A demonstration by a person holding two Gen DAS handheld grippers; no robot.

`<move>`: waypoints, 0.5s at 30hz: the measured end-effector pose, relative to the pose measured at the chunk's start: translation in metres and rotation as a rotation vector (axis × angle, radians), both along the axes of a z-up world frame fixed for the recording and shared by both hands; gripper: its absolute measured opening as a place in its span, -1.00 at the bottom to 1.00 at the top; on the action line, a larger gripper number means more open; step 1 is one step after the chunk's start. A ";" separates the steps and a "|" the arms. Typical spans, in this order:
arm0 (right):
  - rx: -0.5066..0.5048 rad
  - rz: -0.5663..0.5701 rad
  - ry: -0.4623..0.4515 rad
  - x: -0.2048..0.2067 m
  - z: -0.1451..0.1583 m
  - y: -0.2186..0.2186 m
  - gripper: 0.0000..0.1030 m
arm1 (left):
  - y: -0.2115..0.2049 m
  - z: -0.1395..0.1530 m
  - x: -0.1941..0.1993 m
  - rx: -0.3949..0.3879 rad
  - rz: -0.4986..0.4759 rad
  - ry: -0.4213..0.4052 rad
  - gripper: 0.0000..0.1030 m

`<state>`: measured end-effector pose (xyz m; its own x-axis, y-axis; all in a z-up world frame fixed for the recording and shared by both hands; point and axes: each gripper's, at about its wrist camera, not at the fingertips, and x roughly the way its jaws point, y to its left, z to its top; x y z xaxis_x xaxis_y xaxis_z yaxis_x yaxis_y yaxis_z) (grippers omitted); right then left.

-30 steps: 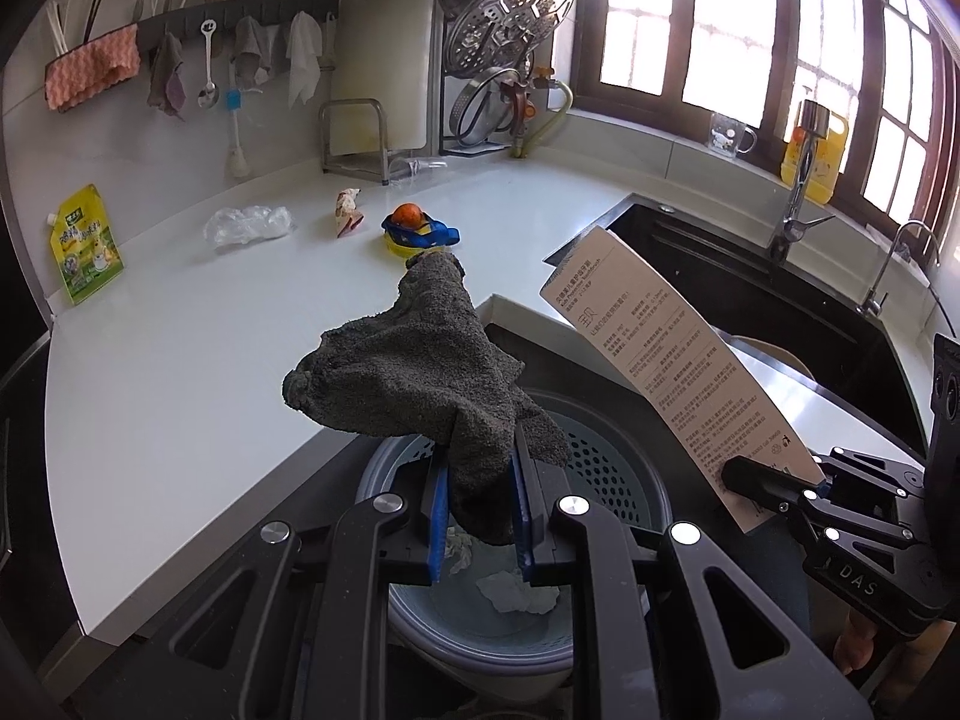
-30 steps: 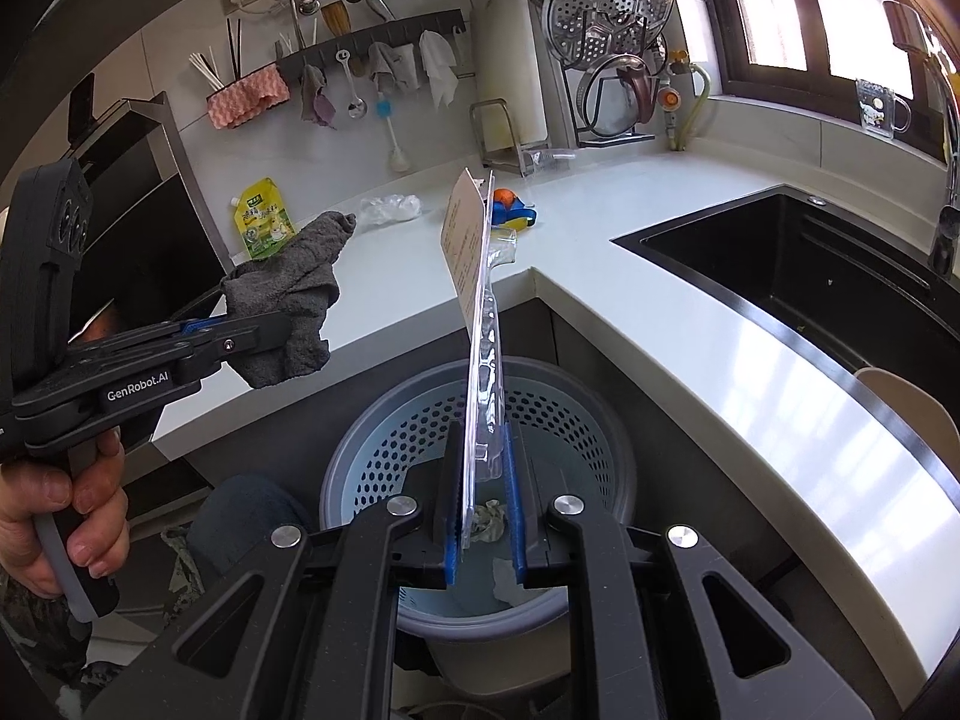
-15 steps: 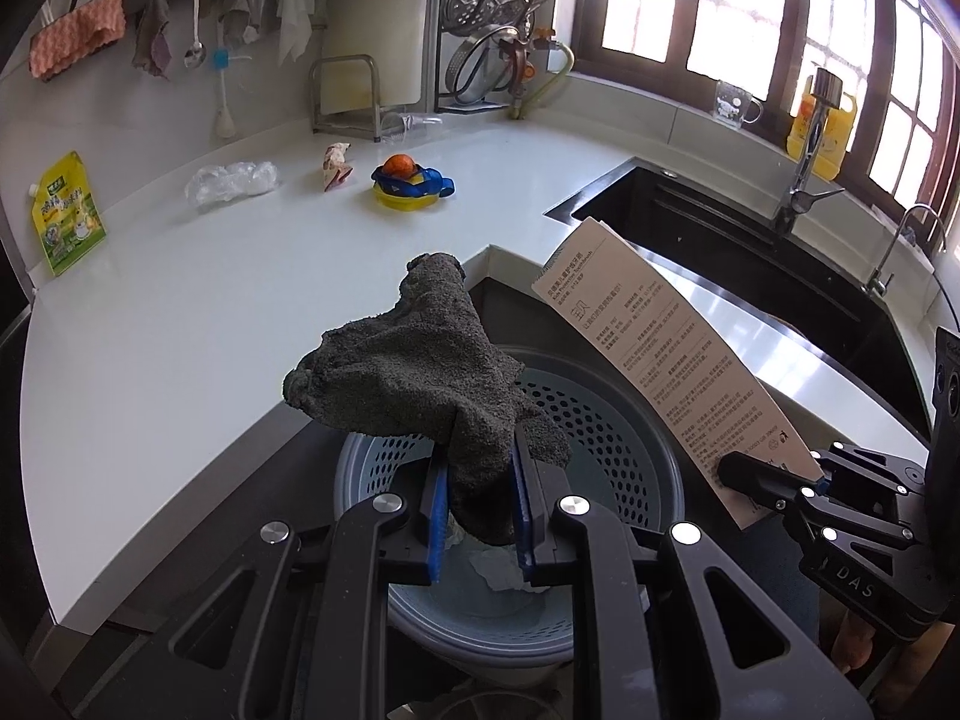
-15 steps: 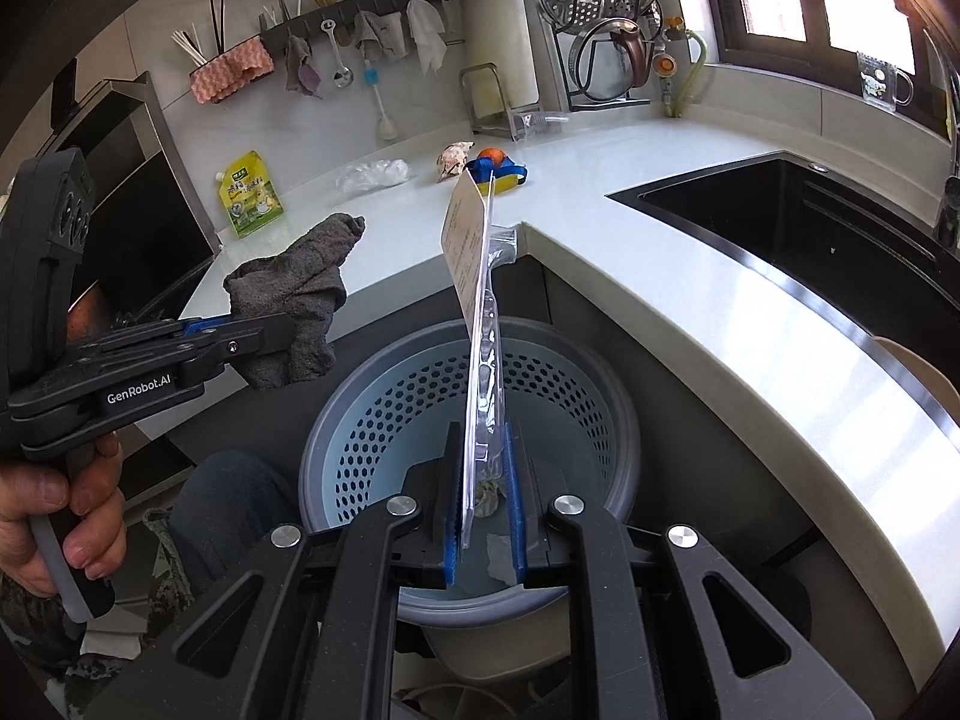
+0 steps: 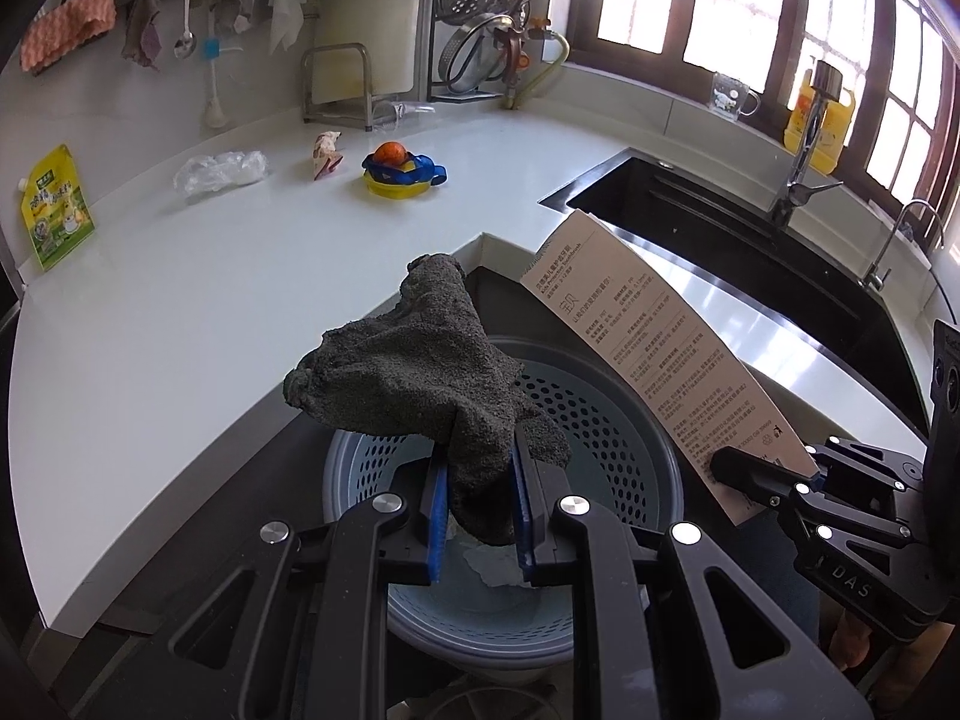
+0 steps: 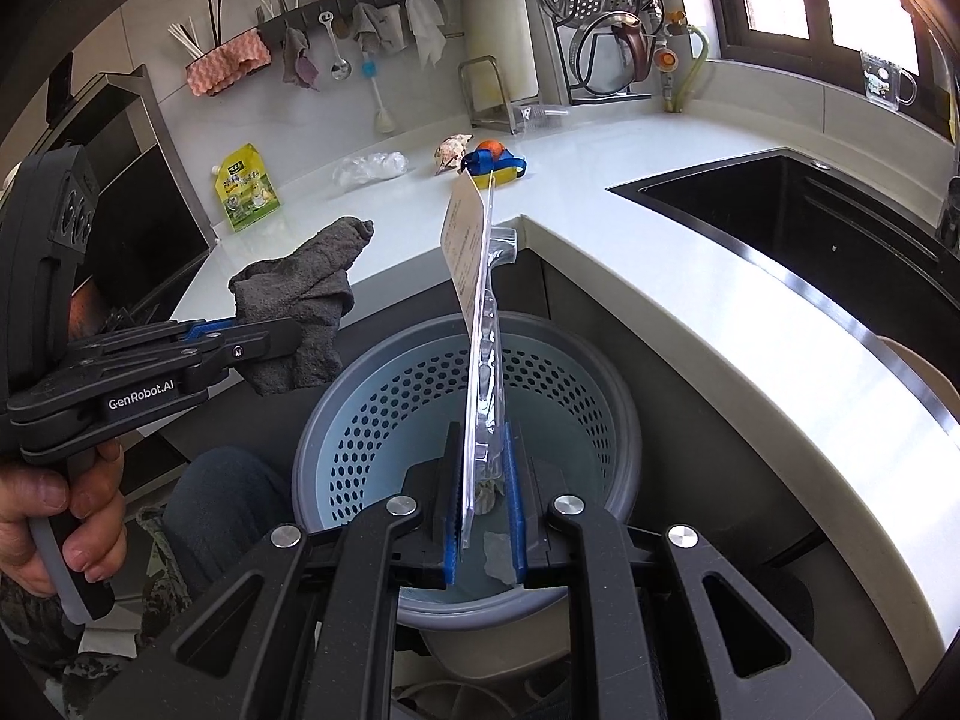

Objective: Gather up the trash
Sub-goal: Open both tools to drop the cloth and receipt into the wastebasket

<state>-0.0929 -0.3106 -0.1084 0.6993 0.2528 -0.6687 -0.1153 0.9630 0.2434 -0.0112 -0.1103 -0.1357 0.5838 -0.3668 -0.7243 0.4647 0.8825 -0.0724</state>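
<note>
Right wrist view: your right tool (image 6: 483, 510) clamps tall packaging (image 6: 474, 300) over the bin (image 6: 606, 372), left tool (image 6: 264, 339) clamps a rag (image 6: 300, 294); released tilted, either may catch the rim.

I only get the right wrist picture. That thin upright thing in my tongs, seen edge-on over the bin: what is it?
Observer: The left wrist view shows it as a flat card, its broad face covered in printed lines of text.
Operator: And the grey rag in the other tongs, is it properly gripped?
Observer: Yes. The left tongs have both blue pads pressed on the lower end of the grey cloth.
Operator: Is it over the bin?
Observer: Seen from there, the cloth hangs above the perforated bin, not beside it.
</note>
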 end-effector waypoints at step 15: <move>0.017 -0.019 0.000 0.003 -0.003 -0.005 -0.27 | 0.005 0.004 0.003 -0.004 0.047 -0.029 0.22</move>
<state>-0.0900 -0.3161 -0.1112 0.7043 0.2510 -0.6641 -0.0976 0.9608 0.2597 -0.0083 -0.1058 -0.1316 0.6210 -0.3418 -0.7054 0.4250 0.9030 -0.0634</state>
